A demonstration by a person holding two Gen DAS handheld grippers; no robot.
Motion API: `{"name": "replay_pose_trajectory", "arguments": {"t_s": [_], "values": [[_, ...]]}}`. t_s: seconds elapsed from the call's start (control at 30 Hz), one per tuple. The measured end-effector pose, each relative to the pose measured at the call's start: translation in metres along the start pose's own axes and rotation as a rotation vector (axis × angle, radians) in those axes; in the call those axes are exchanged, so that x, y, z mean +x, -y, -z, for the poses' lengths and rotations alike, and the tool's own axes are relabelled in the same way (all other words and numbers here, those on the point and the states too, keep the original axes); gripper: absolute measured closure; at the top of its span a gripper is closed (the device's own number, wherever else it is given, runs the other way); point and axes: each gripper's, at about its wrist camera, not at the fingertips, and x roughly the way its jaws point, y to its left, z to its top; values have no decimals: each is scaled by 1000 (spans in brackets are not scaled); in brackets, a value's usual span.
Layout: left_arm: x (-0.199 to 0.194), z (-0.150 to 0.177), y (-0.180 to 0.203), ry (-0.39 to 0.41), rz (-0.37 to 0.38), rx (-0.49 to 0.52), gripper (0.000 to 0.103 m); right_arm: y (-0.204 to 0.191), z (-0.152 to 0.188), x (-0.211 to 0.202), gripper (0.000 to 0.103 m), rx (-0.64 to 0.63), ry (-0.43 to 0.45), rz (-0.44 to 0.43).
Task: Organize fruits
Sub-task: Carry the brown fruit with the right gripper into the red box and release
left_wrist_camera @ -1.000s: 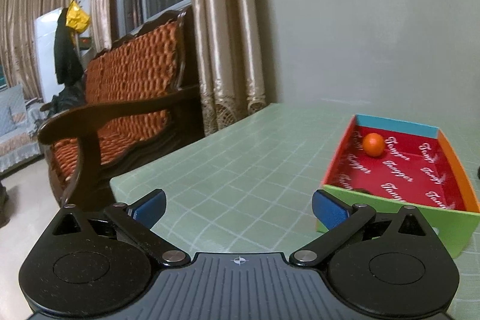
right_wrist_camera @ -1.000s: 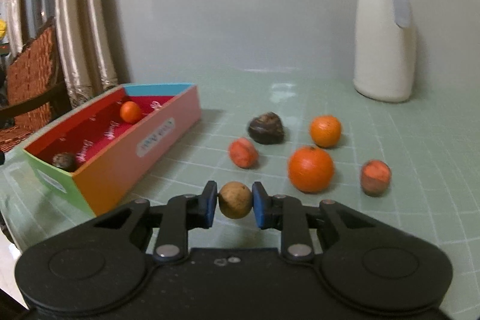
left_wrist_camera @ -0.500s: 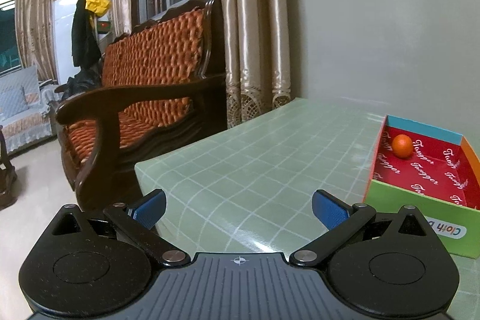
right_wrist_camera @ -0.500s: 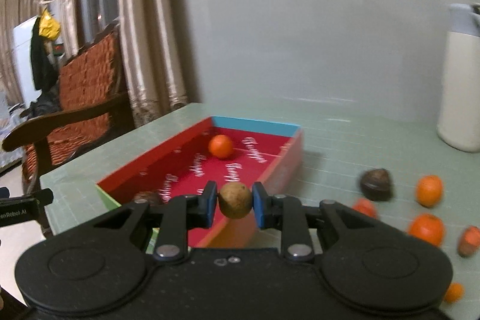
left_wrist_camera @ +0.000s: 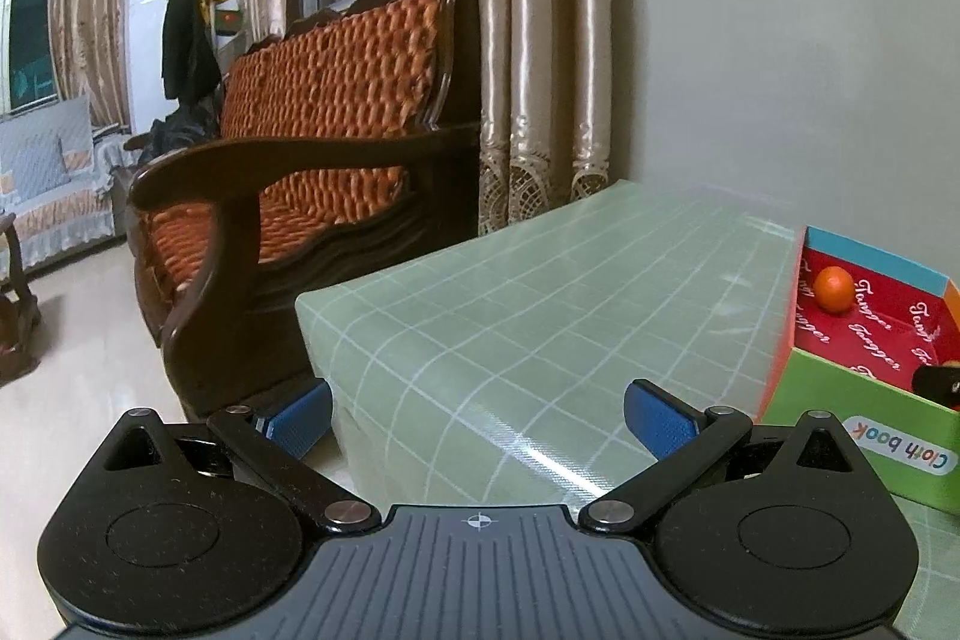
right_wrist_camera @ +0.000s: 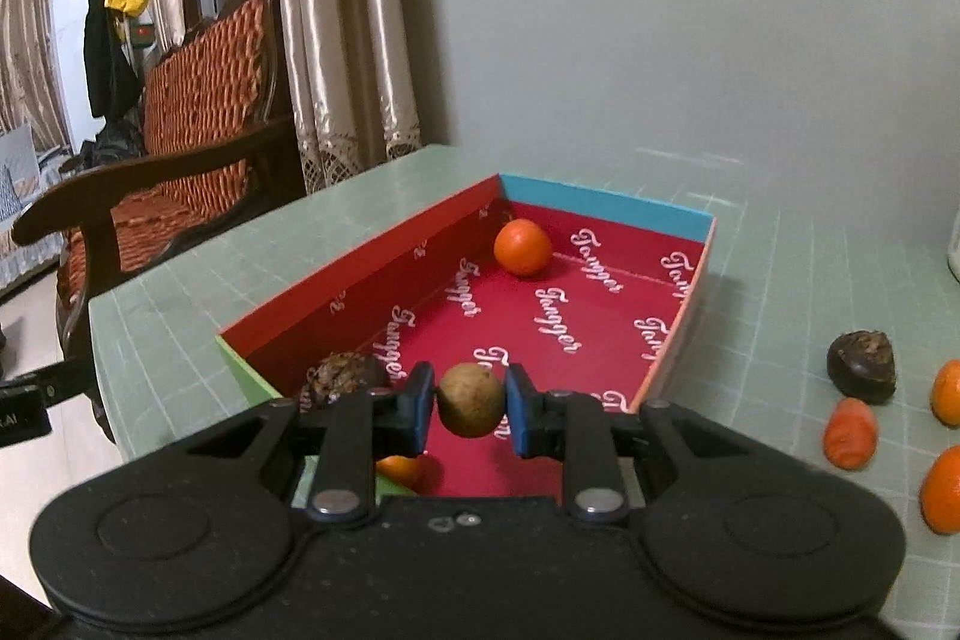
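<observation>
My right gripper (right_wrist_camera: 470,407) is shut on a small brown round fruit (right_wrist_camera: 470,400) and holds it above the near end of the red-lined box (right_wrist_camera: 360,274). In the box lie an orange (right_wrist_camera: 522,247) at the far end, a dark fruit (right_wrist_camera: 342,379) at the near left, and an orange fruit (right_wrist_camera: 399,469) partly hidden under my fingers. My left gripper (left_wrist_camera: 477,415) is open and empty over the table's left corner; the box (left_wrist_camera: 864,400) and its orange (left_wrist_camera: 834,288) show at its right.
A dark fruit (right_wrist_camera: 861,365) and several orange fruits (right_wrist_camera: 849,433) lie on the green gridded table (right_wrist_camera: 780,280) right of the box. A wooden sofa (left_wrist_camera: 312,160) stands by the table's left edge. A wall runs behind the table.
My right gripper has carried the brown fruit left, from over the loose fruits to above the box. My left gripper has drifted left, away from the box.
</observation>
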Motion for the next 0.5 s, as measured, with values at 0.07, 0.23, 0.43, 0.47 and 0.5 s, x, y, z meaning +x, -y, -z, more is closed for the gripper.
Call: {"name": "replay_pose_trajectory", "arguments": {"t_s": [0.07,0.23,0.43,0.47,0.5], "values": [[1,0,0,-3,0,-2,0,0,0,2,75,5,-10,-5],[3,1,3,-14,8,3,0,2,1,1,68,25,-16,-27],[0,3,9,-17,16,14,0,0,-2,-10,48,-3,14,-8],[0,3,11,-14,20,19,0,1,-4,-13,45,-8,25,-5],[-2,4,13,-10,24,25,0,1,-5,-17,41,-12,37,-2]]}}
